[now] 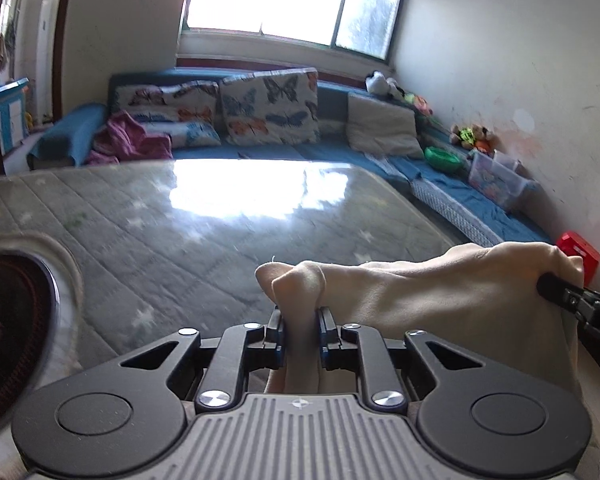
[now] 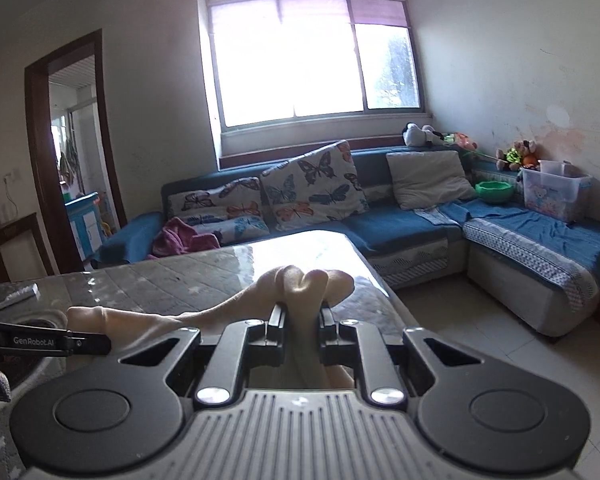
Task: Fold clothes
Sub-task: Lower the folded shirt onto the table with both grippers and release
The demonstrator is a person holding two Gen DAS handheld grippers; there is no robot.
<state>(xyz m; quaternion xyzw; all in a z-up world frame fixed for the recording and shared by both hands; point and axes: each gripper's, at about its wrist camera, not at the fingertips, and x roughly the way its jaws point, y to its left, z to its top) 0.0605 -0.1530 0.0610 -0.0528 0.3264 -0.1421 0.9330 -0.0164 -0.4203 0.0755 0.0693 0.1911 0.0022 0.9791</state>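
Observation:
A cream-coloured garment is stretched between both grippers above the glass-topped table. My left gripper is shut on one bunched edge of it, with cloth bulging out past the pads. In the right wrist view the same garment is pinched in my right gripper, also shut. The cloth runs left from there to the left gripper's fingers. In the left wrist view the right gripper's fingers hold the far end at the right edge.
A dark round object in a pale ring sits on the table's left side. Behind the table stands a blue corner sofa with butterfly cushions, a pink cloth, a green bowl and a plastic box.

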